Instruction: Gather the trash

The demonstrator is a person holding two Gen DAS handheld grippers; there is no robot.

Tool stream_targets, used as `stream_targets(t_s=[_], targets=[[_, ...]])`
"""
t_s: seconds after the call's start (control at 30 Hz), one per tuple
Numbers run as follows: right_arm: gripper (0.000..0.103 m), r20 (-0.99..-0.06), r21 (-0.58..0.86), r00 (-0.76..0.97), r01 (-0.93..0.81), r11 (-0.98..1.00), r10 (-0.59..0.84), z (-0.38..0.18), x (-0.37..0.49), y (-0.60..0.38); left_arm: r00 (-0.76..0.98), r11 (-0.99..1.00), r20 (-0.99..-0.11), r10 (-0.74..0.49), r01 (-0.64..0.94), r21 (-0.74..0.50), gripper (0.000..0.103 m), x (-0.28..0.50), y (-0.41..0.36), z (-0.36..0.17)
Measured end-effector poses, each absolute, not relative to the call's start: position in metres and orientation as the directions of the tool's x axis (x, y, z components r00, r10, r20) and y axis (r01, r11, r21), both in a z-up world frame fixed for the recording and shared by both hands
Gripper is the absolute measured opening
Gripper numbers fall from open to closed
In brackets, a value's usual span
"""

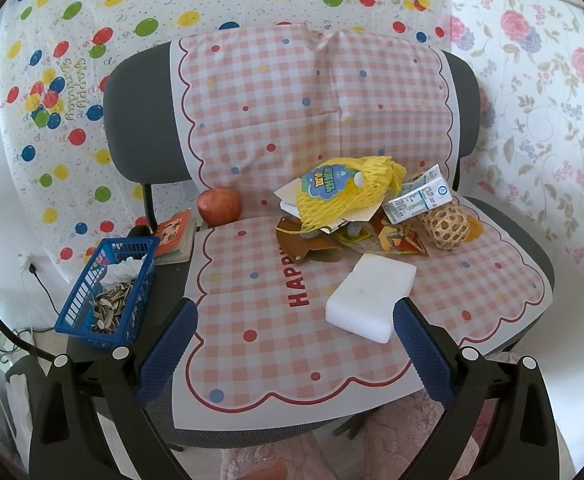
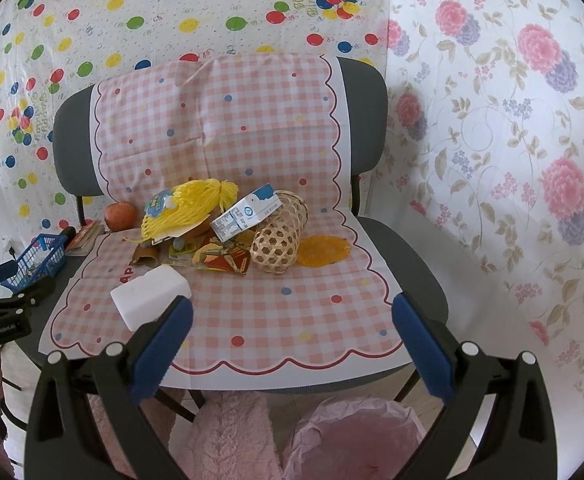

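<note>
"Happy Birthday" balloon backdrop (image 1: 71, 80), "HAPP" on chair cloth (image 1: 298, 284), left gripper (image 1: 292, 344) and right gripper (image 2: 292, 344) both released.

A grey chair (image 1: 143, 120) stands in the middle of the room. A pink checked sheet (image 1: 275, 120) with coloured dots and a red wavy edge hangs down its back and covers its seat. Behind the chair, a white sheet with bright balloons (image 2: 131, 20) covers the wall. It says "Happy Birthday" in gold letters. To the right of it, the wall has flower wallpaper (image 2: 512, 140) with big pink and purple blooms. A fluffy pink rug (image 2: 227, 436) lies on the floor below the chair. Low on the left, a black cord (image 1: 41, 284) runs from a white plug on the wall. Daylight makes the room bright.
</note>
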State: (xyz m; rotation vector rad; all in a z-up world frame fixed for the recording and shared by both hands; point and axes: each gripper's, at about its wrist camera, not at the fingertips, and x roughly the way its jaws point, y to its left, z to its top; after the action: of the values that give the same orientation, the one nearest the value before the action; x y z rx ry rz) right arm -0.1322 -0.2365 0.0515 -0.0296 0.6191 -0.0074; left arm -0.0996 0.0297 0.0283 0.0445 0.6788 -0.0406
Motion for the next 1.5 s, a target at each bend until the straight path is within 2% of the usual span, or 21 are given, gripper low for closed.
stream_targets(t_s=[0.47, 0.67, 0.8, 0.87, 0.93, 1.33, 1.5], targets=[[0.097, -0.578, -0.025, 0.816, -0.001, 1.000, -0.013, 0.052, -0.133, -0.237, 0.777, 0.998, -0.629, -0.021, 0.050, 0.028, 0.097, -0.100, 0.028, 0.028], [0.097, -0.589, -0.025, 0.808, -0.017, 1.000, -0.001, 0.041, -0.127, -0.238, 0.752, 0.999, -0.659, -0.029, 0.050, 0.013, 0.097, -0.094, 0.035, 0.017], [0.097, -0.659, -0.044, 0.752, -0.018, 0.999, -0.016, 0.030, -0.112, -0.241, 0.723, 0.998, -0.689, -0.048, 0.067, 0.002, 0.097, -0.084, 0.033, -0.001], [0.097, -0.678, -0.008, 0.735, -0.021, 1.000, 0.010, 0.025, -0.107, -0.245, 0.709, 0.996, -0.702, -0.071, 0.087, -0.012, 0.097, -0.078, 0.031, -0.010], [0.097, -0.649, 0.004, 0.761, -0.017, 1.000, 0.016, 0.020, -0.101, -0.247, 0.695, 0.994, -0.713, -0.092, 0.105, -0.026, 0.097, -0.072, 0.027, -0.020], [0.097, -0.642, -0.011, 0.766, 0.024, 1.000, -0.026, 0.000, -0.073, -0.257, 0.654, 0.968, -0.729, -0.204, 0.245, -0.051, 0.097, -0.043, -0.004, -0.059], [0.097, -0.636, -0.036, 0.771, 0.015, 0.999, -0.035, -0.004, -0.069, -0.256, 0.666, 0.953, -0.715, -0.212, 0.304, 0.000, 0.097, -0.029, -0.012, -0.066]])
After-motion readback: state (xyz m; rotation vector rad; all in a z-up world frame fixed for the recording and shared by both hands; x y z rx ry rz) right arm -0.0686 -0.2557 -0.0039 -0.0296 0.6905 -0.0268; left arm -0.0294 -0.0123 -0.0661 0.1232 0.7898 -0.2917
